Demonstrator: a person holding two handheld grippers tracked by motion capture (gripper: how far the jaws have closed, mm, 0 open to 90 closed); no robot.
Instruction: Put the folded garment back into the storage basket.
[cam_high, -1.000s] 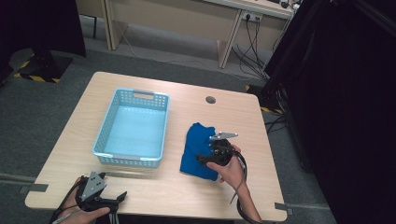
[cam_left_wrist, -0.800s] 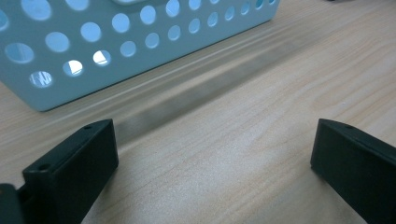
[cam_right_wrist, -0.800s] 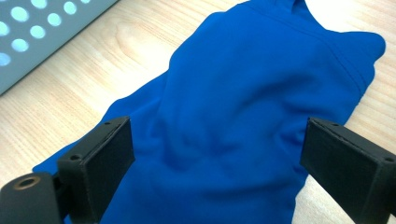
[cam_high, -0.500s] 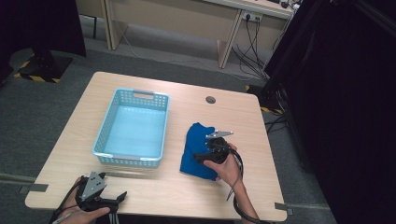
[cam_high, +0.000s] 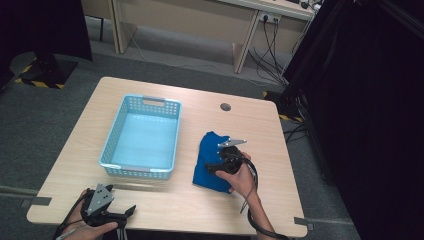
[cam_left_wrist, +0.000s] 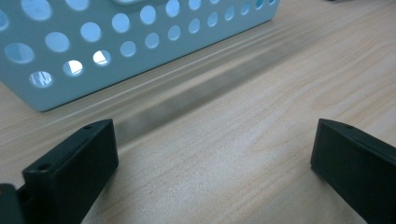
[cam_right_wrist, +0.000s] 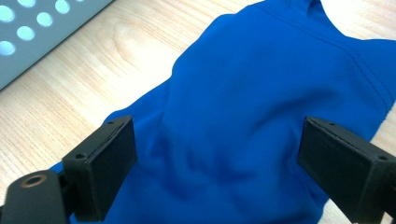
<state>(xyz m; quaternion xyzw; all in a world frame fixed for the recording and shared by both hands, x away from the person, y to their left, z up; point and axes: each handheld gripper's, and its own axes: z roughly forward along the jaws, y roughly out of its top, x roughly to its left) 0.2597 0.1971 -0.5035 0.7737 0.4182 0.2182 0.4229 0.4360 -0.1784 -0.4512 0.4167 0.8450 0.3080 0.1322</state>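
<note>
Since a moment ago the right gripper (cam_high: 216, 165) has slid a little nearer over the blue cloth (cam_high: 207, 160), toward its near edge. Largest is the wooden table (cam_high: 250, 125); the light blue basket (cam_high: 170, 137) sits left of the cloth, which lies flat right of centre. Right jaws stand wide above the cloth. The left gripper (cam_high: 127, 212), at the near left corner, is wide over bare wood.

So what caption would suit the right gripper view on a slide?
Open right gripper poised over a blue cloth on the wooden table, beside a basket.
</note>
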